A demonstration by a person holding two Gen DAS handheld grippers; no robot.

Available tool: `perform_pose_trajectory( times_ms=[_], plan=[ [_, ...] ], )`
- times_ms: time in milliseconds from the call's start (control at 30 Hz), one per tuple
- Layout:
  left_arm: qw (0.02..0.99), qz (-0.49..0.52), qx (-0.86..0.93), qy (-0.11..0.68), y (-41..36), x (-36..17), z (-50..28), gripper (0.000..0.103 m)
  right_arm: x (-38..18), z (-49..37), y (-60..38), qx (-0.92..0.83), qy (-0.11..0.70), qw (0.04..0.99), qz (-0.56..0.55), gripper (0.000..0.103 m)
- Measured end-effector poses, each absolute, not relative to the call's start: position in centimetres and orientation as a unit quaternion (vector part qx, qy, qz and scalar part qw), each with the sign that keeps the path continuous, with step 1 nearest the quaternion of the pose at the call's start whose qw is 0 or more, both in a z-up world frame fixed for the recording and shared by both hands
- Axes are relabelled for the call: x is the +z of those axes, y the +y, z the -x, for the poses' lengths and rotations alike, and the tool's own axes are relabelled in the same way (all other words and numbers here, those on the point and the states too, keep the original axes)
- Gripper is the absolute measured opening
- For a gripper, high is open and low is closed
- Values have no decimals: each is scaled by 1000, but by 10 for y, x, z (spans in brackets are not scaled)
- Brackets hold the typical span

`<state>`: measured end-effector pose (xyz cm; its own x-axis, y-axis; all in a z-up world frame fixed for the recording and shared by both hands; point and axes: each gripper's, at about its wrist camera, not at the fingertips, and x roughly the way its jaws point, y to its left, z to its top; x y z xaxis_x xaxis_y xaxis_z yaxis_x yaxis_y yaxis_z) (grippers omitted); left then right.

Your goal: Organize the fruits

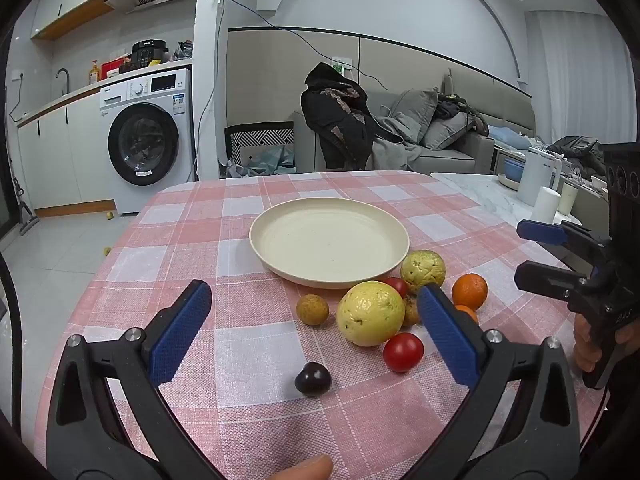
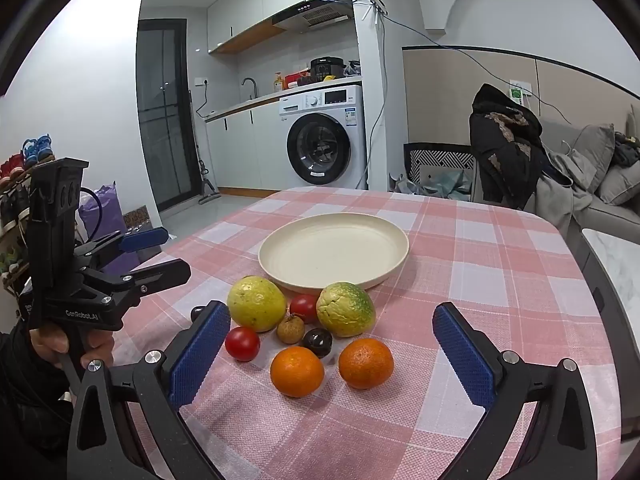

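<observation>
A washing machine (image 2: 320,136), sofa (image 1: 460,136) and, seemingly, a kettle (image 1: 538,176) stand behind.

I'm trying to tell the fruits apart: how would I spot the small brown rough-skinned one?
Find the cream plate on the checked tablecloth; the fruits sit in a cluster just in front of it. In the cluster's middle, below a red tomato and between the two big yellow-green fruits, lies the brown fruit. It alone is tan and dull, with a rough skin.

"GenRobot.AI" stands on the left gripper (image 2: 154,254) body (white lettering).
</observation>
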<state>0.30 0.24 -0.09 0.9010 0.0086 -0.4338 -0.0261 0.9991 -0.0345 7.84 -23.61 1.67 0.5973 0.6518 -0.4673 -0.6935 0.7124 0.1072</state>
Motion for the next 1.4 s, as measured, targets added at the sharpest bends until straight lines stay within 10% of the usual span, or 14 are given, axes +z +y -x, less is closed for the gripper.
perform_pose_trajectory(
  times_ms=[1400],
  plan=[
    [974,20,9,224,2,-1,-4,103,13,-80,-232,377,251,891,38,103]
  ],
)
